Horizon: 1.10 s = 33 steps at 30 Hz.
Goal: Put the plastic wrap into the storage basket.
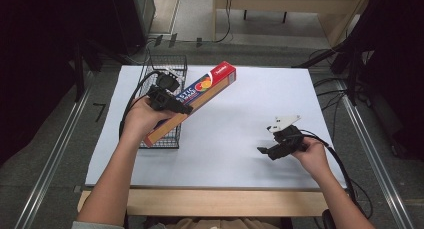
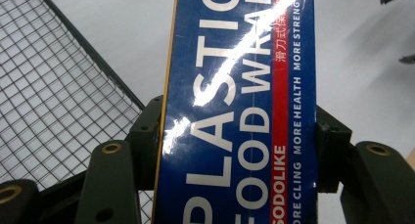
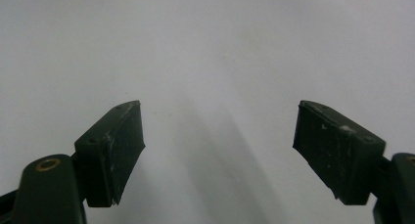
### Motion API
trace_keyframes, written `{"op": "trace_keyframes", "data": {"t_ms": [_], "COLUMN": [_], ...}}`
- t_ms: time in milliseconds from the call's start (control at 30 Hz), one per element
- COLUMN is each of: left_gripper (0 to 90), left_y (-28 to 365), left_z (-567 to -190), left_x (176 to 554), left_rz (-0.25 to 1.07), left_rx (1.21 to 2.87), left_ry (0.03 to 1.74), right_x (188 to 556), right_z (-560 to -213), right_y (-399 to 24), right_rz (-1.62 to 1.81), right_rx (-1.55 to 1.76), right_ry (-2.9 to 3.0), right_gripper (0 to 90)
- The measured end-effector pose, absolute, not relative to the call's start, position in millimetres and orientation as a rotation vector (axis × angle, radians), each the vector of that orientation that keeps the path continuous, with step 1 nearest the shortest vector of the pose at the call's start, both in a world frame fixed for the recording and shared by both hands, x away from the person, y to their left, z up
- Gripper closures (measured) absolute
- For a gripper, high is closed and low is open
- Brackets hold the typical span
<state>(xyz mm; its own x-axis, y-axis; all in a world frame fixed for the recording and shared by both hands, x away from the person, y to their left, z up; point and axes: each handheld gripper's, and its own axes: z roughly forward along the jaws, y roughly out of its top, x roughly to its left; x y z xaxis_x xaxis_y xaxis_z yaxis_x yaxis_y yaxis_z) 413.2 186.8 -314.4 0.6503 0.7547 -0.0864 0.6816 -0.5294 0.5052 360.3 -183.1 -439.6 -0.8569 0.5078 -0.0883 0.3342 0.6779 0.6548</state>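
High view: the left gripper [image 1: 181,108] clamps a long blue and red cardboard box of plastic food wrap [image 1: 192,103], held slanted in the air above a black wire mesh basket [image 1: 176,65] at the white table's [image 1: 240,134] left edge. The right gripper [image 1: 265,150] rests low over the table's right part, well apart.

Left gripper view: both jaws press the box's [image 2: 235,121] sides; the basket [image 2: 54,87] lies below left.

Right gripper view: the right gripper [image 3: 218,145] has wide, empty jaws above bare table [image 3: 205,48].
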Motion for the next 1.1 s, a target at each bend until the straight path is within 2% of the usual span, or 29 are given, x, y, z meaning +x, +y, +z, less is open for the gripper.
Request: {"op": "trace_keyframes", "data": {"t_ms": [633,967,1100], "left_gripper": [39.5,39.4,39.5], "left_y": [207,221,230], "left_z": [-309,-311,-312], "left_x": [440,451,456], "left_rz": [0.327,0.356,0.429], "left_rx": [2.262,2.174,2.156], "left_ry": [1.366,1.481,1.561], "right_x": [359,359,358], "right_z": [-441,-441,-441], "right_y": [-181,-181,-181], "right_rz": [0.934,0.927,0.924], "right_rx": [0.671,0.663,0.655], "right_ry": [2.639,2.640,2.639], "right_gripper": [19.9,19.9,19.9]}}
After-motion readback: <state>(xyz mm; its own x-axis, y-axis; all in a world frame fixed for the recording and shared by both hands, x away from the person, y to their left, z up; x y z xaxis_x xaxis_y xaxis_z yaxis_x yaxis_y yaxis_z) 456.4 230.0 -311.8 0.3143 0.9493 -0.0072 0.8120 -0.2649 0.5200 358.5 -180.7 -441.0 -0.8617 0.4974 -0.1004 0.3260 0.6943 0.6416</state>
